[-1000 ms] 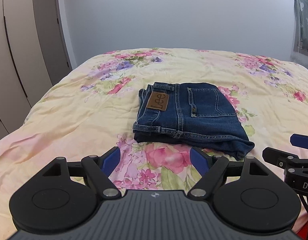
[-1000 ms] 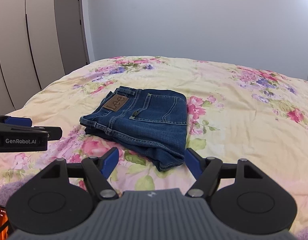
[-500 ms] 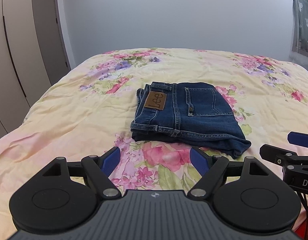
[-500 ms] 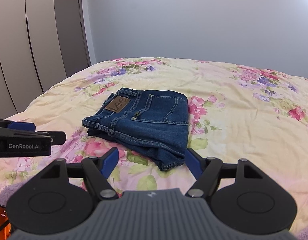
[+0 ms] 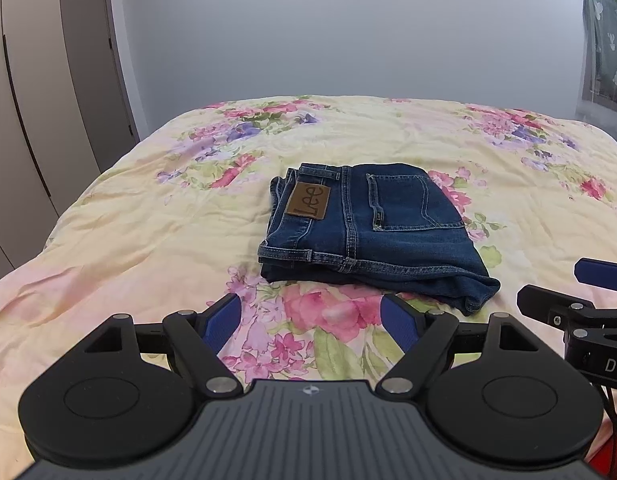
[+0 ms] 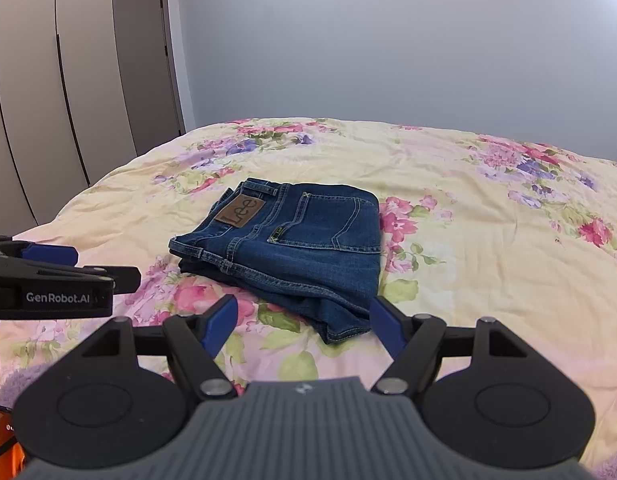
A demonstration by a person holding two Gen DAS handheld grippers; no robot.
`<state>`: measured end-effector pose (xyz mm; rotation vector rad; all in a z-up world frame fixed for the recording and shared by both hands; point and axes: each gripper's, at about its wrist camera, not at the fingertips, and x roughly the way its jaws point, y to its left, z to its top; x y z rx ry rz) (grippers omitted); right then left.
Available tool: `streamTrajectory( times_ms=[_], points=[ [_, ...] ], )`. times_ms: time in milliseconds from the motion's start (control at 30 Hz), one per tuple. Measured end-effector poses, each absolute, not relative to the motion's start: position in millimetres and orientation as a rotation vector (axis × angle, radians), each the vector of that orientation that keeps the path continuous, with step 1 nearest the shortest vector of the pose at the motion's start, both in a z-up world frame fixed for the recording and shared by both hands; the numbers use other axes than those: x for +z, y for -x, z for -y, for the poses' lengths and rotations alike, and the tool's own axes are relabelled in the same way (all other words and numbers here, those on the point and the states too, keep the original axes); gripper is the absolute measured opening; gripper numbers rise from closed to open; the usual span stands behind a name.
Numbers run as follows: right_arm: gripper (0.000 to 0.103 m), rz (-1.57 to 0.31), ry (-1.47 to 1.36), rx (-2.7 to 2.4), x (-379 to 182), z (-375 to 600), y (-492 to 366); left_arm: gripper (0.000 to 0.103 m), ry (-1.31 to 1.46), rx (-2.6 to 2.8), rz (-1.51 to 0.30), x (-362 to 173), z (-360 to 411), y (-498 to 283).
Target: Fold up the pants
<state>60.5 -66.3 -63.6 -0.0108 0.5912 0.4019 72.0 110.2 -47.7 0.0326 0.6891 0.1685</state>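
Dark blue jeans [image 5: 372,232] lie folded into a compact stack on the floral bedspread, brown leather patch and back pocket facing up. They also show in the right wrist view [image 6: 292,248]. My left gripper [image 5: 312,320] is open and empty, held above the bed short of the stack's near edge. My right gripper [image 6: 304,324] is open and empty, near the stack's front right corner. Each gripper shows at the edge of the other's view: the right one [image 5: 580,300] and the left one [image 6: 68,276].
The bed [image 5: 148,232] with its yellow floral cover fills the lower half of both views. Wardrobe doors [image 6: 48,100] stand along the left. A plain wall [image 5: 348,32] rises behind the bed. A green cloth [image 5: 604,48] hangs at the far right.
Both grippers have drawn back and risen slightly from the folded jeans, which now look smaller and farther. The jeans have not moved. Both stay open.
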Motion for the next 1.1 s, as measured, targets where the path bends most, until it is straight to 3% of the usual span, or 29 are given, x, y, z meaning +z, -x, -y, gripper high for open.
streamTrajectory(
  times_ms=[1100],
  points=[
    [0.07,-0.586,0.027,0.397,-62.7,67.4,-60.6,0.093,-0.027,0.163,-0.678,-42.7,-108.1,-73.8]
  ],
)
